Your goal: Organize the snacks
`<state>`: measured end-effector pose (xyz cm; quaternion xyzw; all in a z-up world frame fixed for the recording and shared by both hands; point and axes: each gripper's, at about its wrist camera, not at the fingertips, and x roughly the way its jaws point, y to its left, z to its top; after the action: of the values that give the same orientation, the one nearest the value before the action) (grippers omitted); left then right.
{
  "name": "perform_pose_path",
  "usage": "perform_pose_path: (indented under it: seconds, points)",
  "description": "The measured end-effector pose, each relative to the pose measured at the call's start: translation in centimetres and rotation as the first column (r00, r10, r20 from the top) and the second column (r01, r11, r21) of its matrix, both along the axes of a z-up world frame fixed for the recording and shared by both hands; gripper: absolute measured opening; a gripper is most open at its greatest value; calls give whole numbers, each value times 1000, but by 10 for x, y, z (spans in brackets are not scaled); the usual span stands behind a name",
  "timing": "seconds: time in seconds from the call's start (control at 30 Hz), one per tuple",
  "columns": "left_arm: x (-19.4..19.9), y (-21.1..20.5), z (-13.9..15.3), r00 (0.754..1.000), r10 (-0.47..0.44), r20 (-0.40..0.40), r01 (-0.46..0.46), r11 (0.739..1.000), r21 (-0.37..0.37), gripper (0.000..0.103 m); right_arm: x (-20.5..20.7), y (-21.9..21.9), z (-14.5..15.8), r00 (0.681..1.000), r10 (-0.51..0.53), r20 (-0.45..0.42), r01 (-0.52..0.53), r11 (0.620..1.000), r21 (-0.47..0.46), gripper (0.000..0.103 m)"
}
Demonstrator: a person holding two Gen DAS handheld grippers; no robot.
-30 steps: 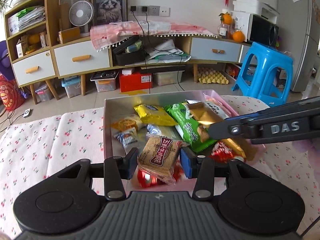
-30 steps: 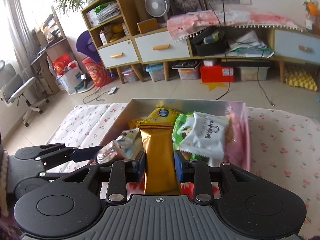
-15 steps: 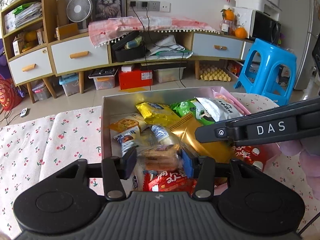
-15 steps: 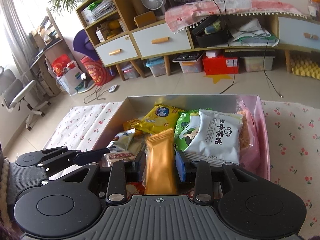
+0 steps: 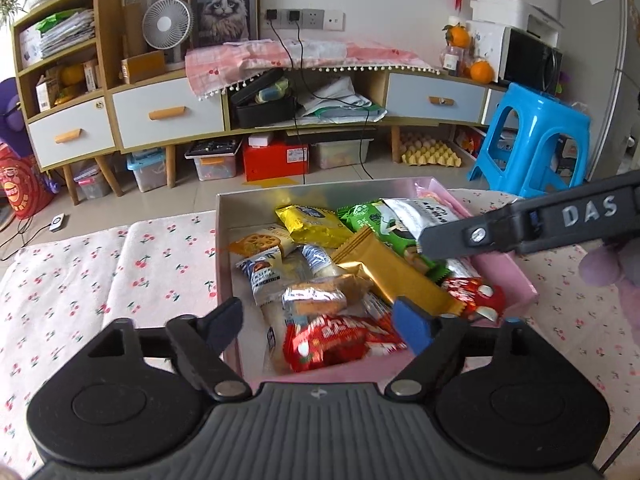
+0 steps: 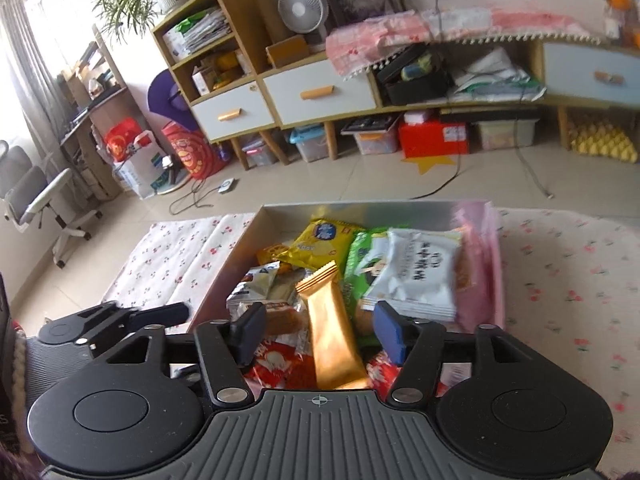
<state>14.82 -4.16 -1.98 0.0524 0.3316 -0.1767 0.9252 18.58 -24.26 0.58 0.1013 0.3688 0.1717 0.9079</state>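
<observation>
Snacks in light, crinkly foil wrappers lie piled in the pink-rimmed box [image 5: 516,276] at mid-frame; the long gold foil bar [image 6: 332,332] is best pinched gently across its flat middle. Both the left gripper [image 5: 320,320] and right gripper [image 6: 316,332] are opening, nothing pressed by their fingers.

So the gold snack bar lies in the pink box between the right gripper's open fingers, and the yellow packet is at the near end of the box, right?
Not quite. The yellow packet lies at the far end of the pink box, as the right wrist view shows. The rest holds: the gold snack bar lies in the box between the right gripper's fingers, which are opening and not pressing it.
</observation>
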Motion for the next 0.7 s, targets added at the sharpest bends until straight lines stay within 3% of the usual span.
perform_pose_path:
  seconds: [0.23,0.37,0.53,0.7]
  points:
    - [-35,1,16,998,58,-34,-58,998,15,98,-50,-16,22,995,-93,33,95,992,-81,81]
    - [-55,2,22,993,105,-59,-103,994,31,101,-79,-16,25,993,-112,28,114,984,-138,81]
    - [-78,3,28,980,183,-78,-178,982,66,102,-114,-14,33,989,-151,7,150,981,-124,86]
    - [-95,3,29,966,242,-96,-234,969,85,103,-142,-4,34,983,-183,17,183,960,-213,90]
